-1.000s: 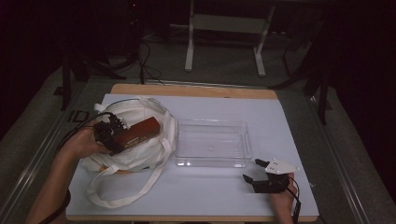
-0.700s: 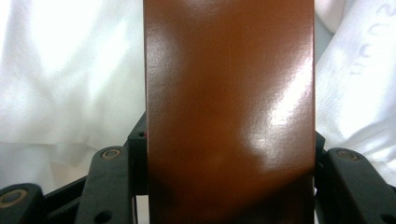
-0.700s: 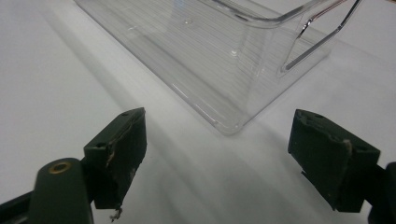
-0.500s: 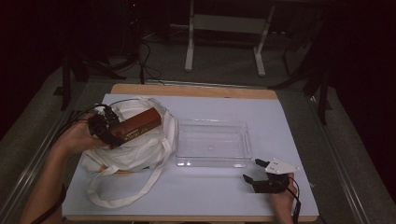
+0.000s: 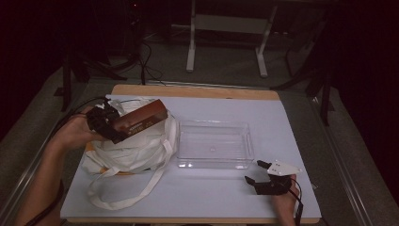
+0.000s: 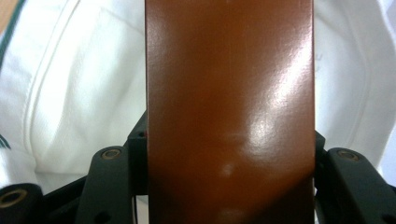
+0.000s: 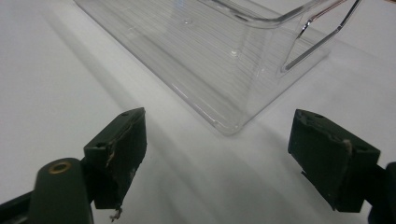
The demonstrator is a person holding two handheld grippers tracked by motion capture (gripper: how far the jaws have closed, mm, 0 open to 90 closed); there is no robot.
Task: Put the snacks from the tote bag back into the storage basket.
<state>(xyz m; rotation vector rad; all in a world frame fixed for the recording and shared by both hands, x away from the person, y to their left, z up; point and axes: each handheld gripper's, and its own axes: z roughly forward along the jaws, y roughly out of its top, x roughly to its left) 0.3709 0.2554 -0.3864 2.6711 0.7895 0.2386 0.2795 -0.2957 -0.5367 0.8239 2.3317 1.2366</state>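
The left hand-held gripper (image 5: 110, 123) is raised above the bench (image 5: 301, 122), its jaws clamped on the two long sides of a brown box (image 5: 141, 120) and pointing toward the bench's middle; the left forearm slants up to it from the near left corner. The right hand-held gripper (image 5: 258, 173) rests low by the bench's near edge, jaws spread wide with nothing between them.

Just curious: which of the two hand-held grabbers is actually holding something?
The left gripper, over the white bag, clamps a brown box; the right gripper rests open on the table.
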